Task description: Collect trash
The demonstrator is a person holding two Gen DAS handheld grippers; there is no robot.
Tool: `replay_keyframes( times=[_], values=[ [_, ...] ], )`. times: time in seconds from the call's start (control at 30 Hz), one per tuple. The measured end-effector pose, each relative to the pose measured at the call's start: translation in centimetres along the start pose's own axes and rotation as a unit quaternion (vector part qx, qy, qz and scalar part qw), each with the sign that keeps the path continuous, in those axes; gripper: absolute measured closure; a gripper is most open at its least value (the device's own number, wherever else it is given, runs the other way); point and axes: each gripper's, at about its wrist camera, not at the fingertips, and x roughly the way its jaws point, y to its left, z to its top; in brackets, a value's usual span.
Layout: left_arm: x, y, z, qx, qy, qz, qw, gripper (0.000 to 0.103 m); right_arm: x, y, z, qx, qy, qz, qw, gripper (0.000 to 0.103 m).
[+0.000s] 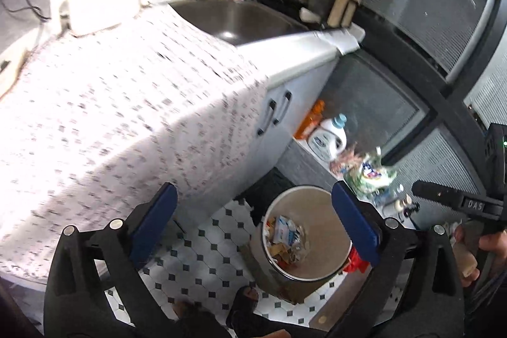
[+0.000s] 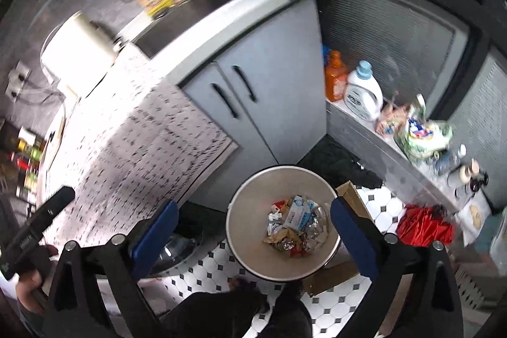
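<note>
- Blue-padded left gripper [image 1: 253, 230] and right gripper [image 2: 253, 230] both gape wide, holding nothing.
- Trash [image 2: 296, 225] lies in the bin [image 2: 240, 211] on the floor, below the right gripper, which is nearer.

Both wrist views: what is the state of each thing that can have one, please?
Left gripper: jaws wide open, empty.
Right gripper: jaws wide open, empty.
Trash bin: upright, lidless, wrappers at its bottom.
Cabinet doors: closed.
White detergent bottle: upright, capped.
Sink: looks empty.
</note>
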Motion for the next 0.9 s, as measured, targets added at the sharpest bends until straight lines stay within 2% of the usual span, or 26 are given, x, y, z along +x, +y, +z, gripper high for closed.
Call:
replay_keyframes(
  times=[0.2, 0.4, 0.7, 0.9],
  values=[
    [-5.2, 2.7, 1.5, -0.017, -0.049, 0.018, 0.9985, 0.006, -3.0, 4.9, 0.9, -0.035, -0.032, 0.019, 0.999, 0.009],
    [-11.4, 5.8, 1.8, -0.042, -0.077, 0.035, 0.9956, 0.006, -6.6, 10.2, 0.7, -0.057, -0.067, 0.044, 0.995, 0.008],
    [-21.7, 8.8, -0.7, -0.055, -0.124, 0.061, 0.9889, 0.006, -12.2, 16.4, -3.0, -0.078, -0.115, 0.058, 0.989, 0.008],
    [-26.2, 9.5, -2.7, -0.056, -0.143, 0.075, 0.9852, 0.006, -15.4, 18.1, -5.9, -0.073, -0.142, 0.052, 0.986, 0.008]
  ],
)
